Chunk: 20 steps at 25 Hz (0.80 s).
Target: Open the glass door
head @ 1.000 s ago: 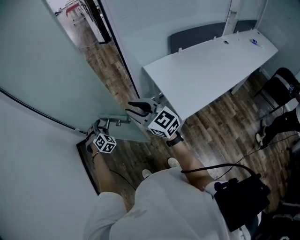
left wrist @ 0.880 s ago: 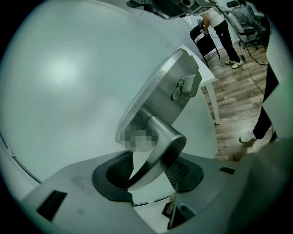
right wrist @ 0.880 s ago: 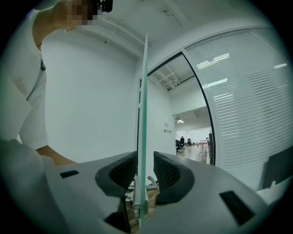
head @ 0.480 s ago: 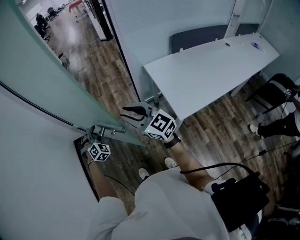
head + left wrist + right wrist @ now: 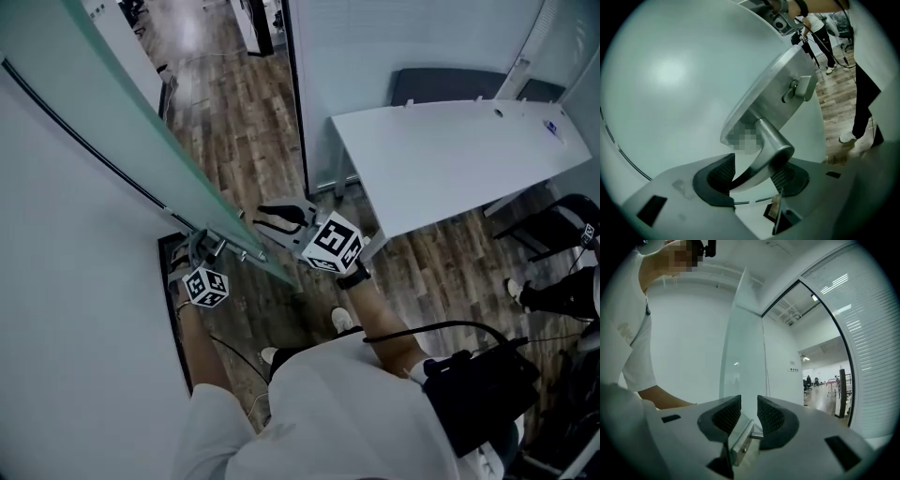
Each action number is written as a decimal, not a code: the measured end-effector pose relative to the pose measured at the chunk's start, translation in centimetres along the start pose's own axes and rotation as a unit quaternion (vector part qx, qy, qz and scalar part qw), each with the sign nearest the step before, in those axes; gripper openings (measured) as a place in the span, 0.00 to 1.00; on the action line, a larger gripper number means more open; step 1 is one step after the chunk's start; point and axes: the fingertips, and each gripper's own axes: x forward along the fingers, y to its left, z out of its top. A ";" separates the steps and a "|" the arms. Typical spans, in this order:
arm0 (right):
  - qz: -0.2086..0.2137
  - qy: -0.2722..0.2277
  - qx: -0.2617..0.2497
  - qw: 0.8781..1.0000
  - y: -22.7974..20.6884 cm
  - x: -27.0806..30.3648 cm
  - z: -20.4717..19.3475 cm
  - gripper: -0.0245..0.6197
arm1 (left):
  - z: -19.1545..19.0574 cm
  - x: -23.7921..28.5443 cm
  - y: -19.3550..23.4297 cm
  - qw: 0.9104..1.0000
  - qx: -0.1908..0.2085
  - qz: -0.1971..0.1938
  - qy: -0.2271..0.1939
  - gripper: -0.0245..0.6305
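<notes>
Left claw [image 5: 752, 174], its jaws just eased wider, rings the door handle [image 5: 774, 149] (right claw [image 5: 748, 414] parted too).

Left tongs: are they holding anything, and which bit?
The handle's lever lies between the left tongs, near its free end. The tongs have just been opening and a gap shows beside one pad, so it is not gripped.

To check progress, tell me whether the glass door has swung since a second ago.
Yes. In the head view the glass door has swung further open, folding toward the white wall at left and baring more doorway floor.
</notes>
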 end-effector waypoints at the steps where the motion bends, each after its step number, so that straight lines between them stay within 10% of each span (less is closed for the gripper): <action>1: 0.001 -0.001 0.004 1.000 0.4 0.6 -0.1 0.20 | -0.4 -0.4 -0.1 1.000 0.002 -0.002 -0.003 0.33; 20: -0.023 0.004 -0.008 1.000 8.7 6.7 -0.1 0.20 | -7.1 -8.5 -1.9 0.997 0.048 -0.034 -0.044 0.33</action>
